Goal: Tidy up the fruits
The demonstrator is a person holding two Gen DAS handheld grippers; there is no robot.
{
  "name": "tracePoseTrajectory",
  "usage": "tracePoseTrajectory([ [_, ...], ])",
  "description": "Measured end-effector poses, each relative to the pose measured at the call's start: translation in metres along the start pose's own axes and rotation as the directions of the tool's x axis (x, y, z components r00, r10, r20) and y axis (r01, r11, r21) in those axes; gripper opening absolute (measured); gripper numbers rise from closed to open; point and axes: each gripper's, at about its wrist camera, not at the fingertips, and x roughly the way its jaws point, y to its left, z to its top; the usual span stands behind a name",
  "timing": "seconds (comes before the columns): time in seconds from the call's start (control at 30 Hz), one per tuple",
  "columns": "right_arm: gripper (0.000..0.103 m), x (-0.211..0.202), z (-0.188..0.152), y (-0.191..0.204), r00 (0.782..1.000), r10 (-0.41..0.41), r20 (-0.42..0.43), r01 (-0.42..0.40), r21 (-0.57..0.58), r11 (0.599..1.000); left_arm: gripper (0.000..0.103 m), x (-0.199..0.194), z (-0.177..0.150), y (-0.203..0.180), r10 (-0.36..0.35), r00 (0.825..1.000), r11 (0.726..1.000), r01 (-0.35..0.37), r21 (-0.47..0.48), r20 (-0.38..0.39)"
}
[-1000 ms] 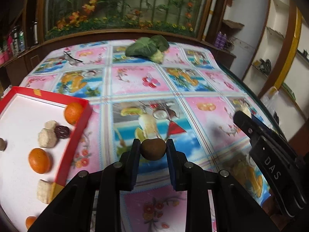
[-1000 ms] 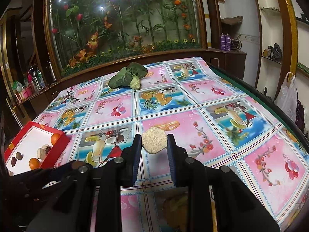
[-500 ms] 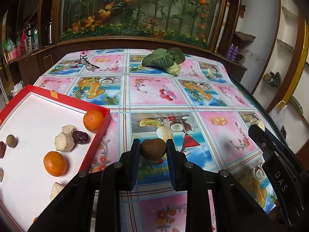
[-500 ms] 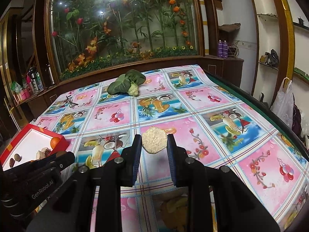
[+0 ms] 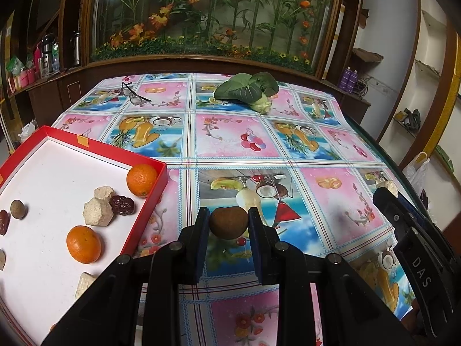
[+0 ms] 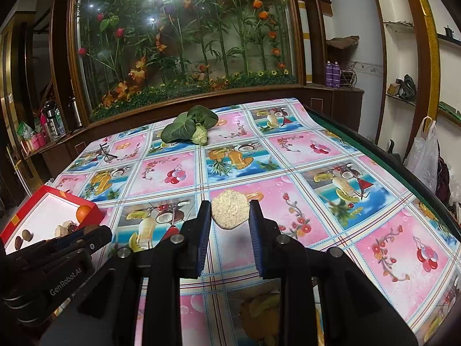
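Both tools are loaded and held above the patterned tablecloth [image 5: 230,144]: the left gripper [image 5: 228,225] is clenched on a round brown fruit [image 5: 228,222], and the right gripper [image 6: 230,214] is clenched on a pale, crumbly faceted piece [image 6: 230,212]. The red tray [image 5: 149,201] lies to the near left, already holding two oranges [image 5: 141,180], pale chunks [image 5: 98,212], a dark wrinkled date-like fruit [image 5: 122,204] and a small brown ball [image 5: 18,209]. The step in hand looks like carrying both pieces over to that tray. To do it well, the left gripper should go first, since it is nearer; lift the fruit clear over the raised red rim, then lower it onto bare white floor, probably beside the other brown ball if like goes with like. Let go only close to the surface, because a round fruit dropped from height may roll into its neighbours. The right gripper should wait to the right, so the two tools do not cross, then set its piece beside the matching pale chunks.
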Motion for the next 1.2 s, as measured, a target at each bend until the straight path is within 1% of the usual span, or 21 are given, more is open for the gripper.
tracePoseTrajectory([
  [0.3, 0.028, -0.0021, 0.0016, -0.0004, 1.000, 0.000, 0.010, 0.000, 0.004, 1.000, 0.026, -0.0019, 0.0022, 0.0027, 0.017, 1.000, 1.000, -0.017, -0.018, 0.016],
  [1.2, 0.028, -0.0014, 0.0028, -0.0028, 1.000, -0.001, 0.015, 0.001, 0.004, 1.000, 0.026, -0.0016, 0.0027, 0.0041, 0.023, 1.000, 1.000, -0.022, -0.017, 0.019],
])
